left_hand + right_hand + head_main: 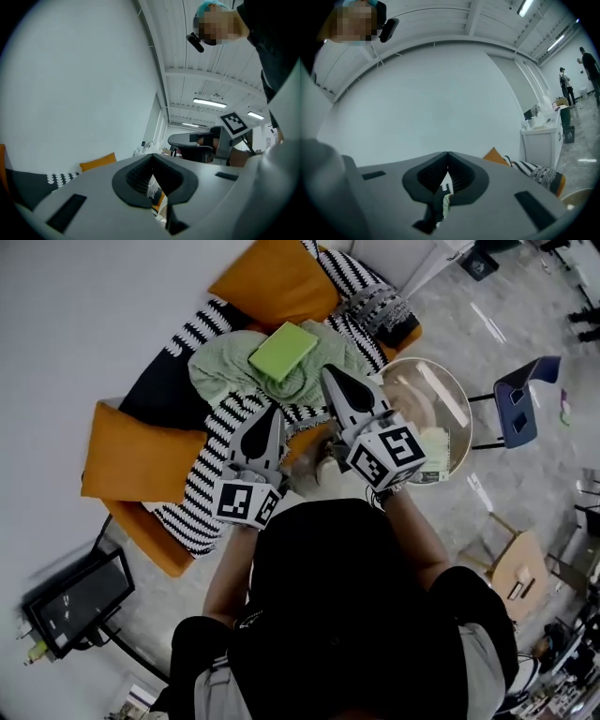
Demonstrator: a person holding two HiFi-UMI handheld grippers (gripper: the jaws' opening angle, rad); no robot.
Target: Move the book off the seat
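Note:
A lime-green book [282,351] lies flat on a crumpled pale green knitted throw [230,371], on top of a seat covered with a black-and-white striped blanket [202,493]. My left gripper [274,410] hovers over the seat's front part, short of the book, with its jaws shut and empty. My right gripper [331,371] is raised just right of the book, also shut with nothing in it. In the left gripper view the jaws [151,156] meet at the tips and point up at the white wall. The right gripper view shows its jaws [447,153] closed the same way.
Orange cushions [141,463] [277,279] lie at the seat's left and far ends. A round glass side table [441,399] stands just right of the seat, with a blue chair [521,393] beyond it. A wooden stool [517,567] and a black screen [80,601] sit on the floor.

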